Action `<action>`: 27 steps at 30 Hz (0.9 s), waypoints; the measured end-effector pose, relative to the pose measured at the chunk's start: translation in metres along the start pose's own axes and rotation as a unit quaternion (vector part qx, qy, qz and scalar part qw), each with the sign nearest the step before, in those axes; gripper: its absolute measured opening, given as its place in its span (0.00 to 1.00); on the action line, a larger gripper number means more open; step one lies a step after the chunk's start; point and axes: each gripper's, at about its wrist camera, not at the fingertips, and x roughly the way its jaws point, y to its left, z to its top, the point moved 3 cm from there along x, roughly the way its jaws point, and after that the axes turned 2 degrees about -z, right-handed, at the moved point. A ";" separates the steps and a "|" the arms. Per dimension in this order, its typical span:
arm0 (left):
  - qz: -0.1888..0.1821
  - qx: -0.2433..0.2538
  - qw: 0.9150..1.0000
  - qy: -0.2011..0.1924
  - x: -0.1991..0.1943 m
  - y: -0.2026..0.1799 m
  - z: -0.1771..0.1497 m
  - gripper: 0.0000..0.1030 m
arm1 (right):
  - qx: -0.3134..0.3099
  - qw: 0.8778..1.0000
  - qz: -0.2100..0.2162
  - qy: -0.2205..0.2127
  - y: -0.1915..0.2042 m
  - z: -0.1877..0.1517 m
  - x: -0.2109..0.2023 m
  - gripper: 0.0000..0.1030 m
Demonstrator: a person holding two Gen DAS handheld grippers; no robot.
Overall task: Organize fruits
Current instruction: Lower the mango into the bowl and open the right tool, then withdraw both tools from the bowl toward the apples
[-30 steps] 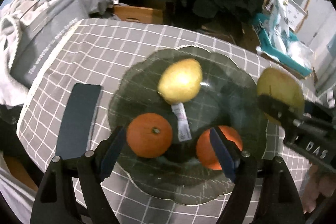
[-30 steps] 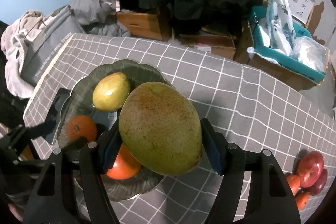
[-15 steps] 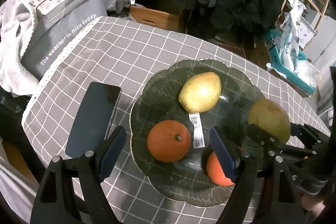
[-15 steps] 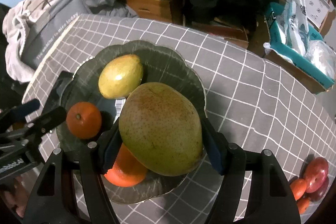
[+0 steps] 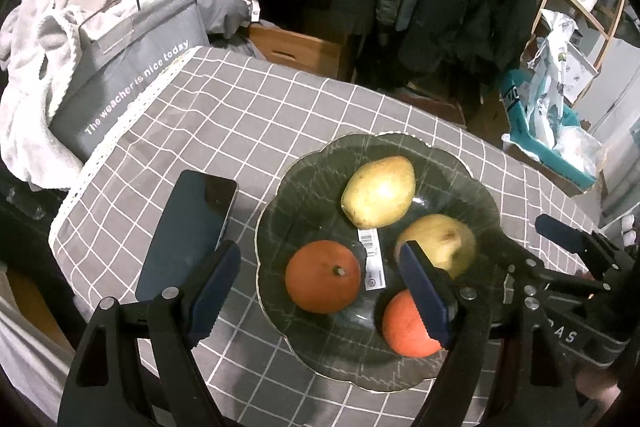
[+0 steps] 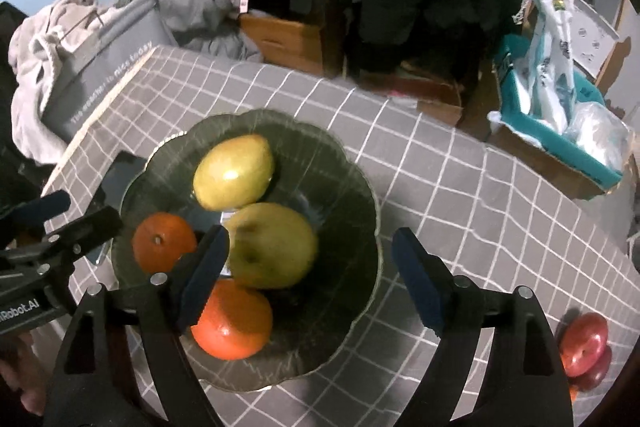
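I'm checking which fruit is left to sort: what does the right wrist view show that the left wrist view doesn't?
Only the right wrist view shows the red fruits on the tablecloth, off the plate. Only the left wrist view shows the barcode sticker clearly and the whole dark phone beside the plate. Both show the dark glass plate holding two pears and two oranges, plus both open grippers: left gripper, right gripper.
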 end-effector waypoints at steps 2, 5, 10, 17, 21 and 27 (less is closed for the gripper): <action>-0.003 0.000 1.000 -0.004 -0.004 -0.001 0.001 0.81 | 0.001 1.000 -0.009 -0.004 -0.003 0.001 -0.005 0.82; -0.009 0.001 1.000 -0.012 -0.011 -0.004 0.003 0.81 | 0.003 1.000 -0.022 -0.014 -0.009 0.001 -0.017 0.82; -0.013 0.014 0.999 -0.025 -0.024 -0.015 0.005 0.81 | 0.006 0.998 -0.039 -0.043 -0.017 0.006 -0.044 0.82; -0.024 0.029 0.998 -0.044 -0.045 -0.028 0.008 0.81 | 0.015 0.995 -0.058 -0.083 -0.028 0.008 -0.084 0.82; -0.033 0.035 0.997 -0.055 -0.057 -0.036 0.010 0.83 | 0.020 0.993 -0.066 -0.101 -0.035 0.008 -0.105 0.82; -0.048 0.050 0.995 -0.071 -0.072 -0.054 0.011 0.84 | 0.023 0.988 -0.084 -0.130 -0.046 0.004 -0.140 0.82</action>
